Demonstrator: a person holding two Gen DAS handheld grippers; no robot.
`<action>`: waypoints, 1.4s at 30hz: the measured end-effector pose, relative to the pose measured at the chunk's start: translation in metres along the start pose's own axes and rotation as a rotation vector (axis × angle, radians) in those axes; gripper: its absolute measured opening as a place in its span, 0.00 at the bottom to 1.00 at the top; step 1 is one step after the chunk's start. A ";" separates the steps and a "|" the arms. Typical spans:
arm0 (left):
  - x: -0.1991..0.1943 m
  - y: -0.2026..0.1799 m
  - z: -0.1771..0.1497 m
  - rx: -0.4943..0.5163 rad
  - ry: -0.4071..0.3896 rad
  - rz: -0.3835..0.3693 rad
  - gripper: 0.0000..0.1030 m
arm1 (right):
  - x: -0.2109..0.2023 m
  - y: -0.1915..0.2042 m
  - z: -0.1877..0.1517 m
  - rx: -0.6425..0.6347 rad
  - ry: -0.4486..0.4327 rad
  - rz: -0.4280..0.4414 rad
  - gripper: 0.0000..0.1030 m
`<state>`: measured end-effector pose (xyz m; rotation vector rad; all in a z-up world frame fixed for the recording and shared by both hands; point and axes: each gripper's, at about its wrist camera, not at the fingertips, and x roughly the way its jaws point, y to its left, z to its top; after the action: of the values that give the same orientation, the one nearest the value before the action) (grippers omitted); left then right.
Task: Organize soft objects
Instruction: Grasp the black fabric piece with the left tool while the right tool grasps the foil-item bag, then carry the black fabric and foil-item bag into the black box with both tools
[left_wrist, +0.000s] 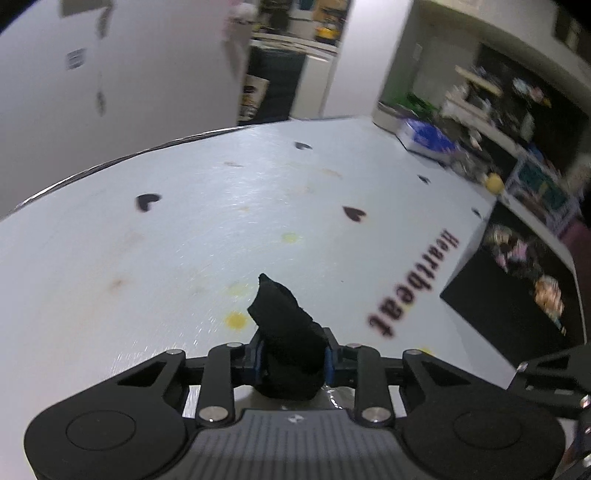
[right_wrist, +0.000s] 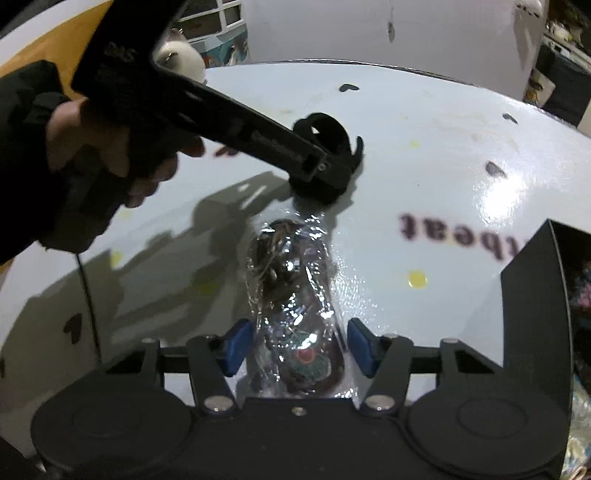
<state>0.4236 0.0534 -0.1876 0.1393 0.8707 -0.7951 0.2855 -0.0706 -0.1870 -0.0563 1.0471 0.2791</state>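
My left gripper (left_wrist: 293, 356) is shut on a black soft cloth piece (left_wrist: 286, 332), which sticks up between the blue pads just above the white table (left_wrist: 147, 258). In the right wrist view the left gripper (right_wrist: 325, 173) shows from the side with the black cloth (right_wrist: 314, 190) under its tip. My right gripper (right_wrist: 297, 345) is open, its blue pads on either side of a dark soft item wrapped in clear plastic (right_wrist: 291, 295) that lies on the table (right_wrist: 424, 147).
The white tablecloth has black hearts, yellow dots and the word "Heartbeat" (left_wrist: 413, 284). A black box (right_wrist: 535, 314) stands at the table's right edge. Cluttered shelves (left_wrist: 517, 147) lie beyond the table. A hand (right_wrist: 122, 155) holds the left gripper.
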 end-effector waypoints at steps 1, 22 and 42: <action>-0.004 0.000 -0.002 -0.014 -0.007 0.007 0.28 | 0.000 0.001 0.000 -0.009 -0.001 0.001 0.51; -0.097 -0.019 -0.046 -0.292 -0.121 0.223 0.28 | -0.037 -0.004 -0.018 0.002 -0.024 -0.001 0.25; -0.146 -0.135 -0.033 -0.338 -0.256 0.207 0.28 | -0.150 -0.067 -0.036 0.132 -0.312 -0.033 0.24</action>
<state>0.2556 0.0538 -0.0755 -0.1658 0.7222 -0.4516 0.2018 -0.1717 -0.0823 0.0864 0.7516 0.1808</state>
